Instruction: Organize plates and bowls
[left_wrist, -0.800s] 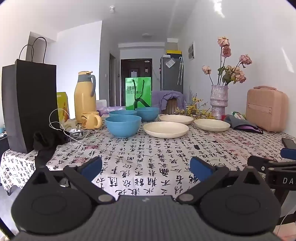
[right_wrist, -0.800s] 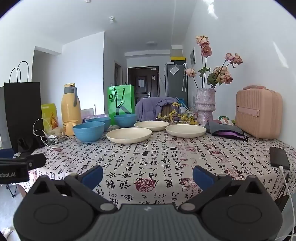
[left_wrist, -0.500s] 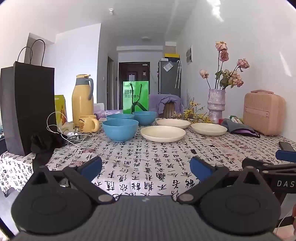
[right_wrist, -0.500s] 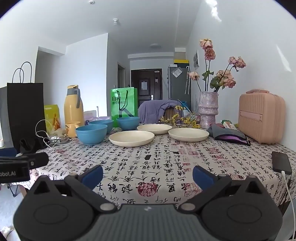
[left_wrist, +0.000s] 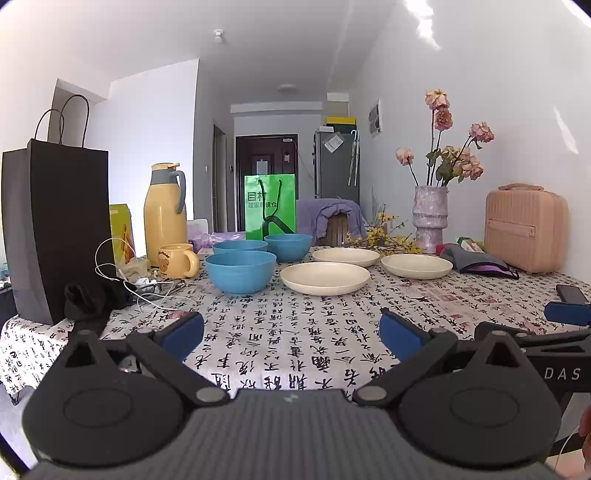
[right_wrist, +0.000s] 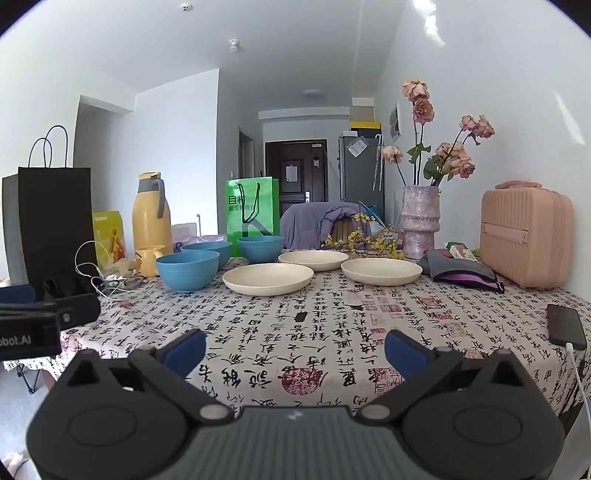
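Observation:
Three blue bowls stand on the patterned tablecloth: a near one (left_wrist: 240, 271), one behind it (left_wrist: 240, 246) and one to its right (left_wrist: 288, 246). Three cream plates lie to their right: a near one (left_wrist: 325, 277), a far one (left_wrist: 345, 256) and a right one (left_wrist: 416, 266). The near bowl (right_wrist: 187, 269) and near plate (right_wrist: 267, 278) also show in the right wrist view. My left gripper (left_wrist: 291, 336) is open and empty at the table's near edge. My right gripper (right_wrist: 295, 349) is open and empty beside it.
On the left stand a black paper bag (left_wrist: 55, 229), a yellow jug (left_wrist: 164, 214), a yellow mug (left_wrist: 177, 260) and tangled cables (left_wrist: 147, 288). A vase of dried roses (left_wrist: 430, 218), a pink case (left_wrist: 524, 232) and a phone (right_wrist: 565, 326) are on the right.
Both grippers have dropped lower and tilted up slightly, so the table appears flatter and more ceiling shows. Both remain open. The bowls and plates have not moved.

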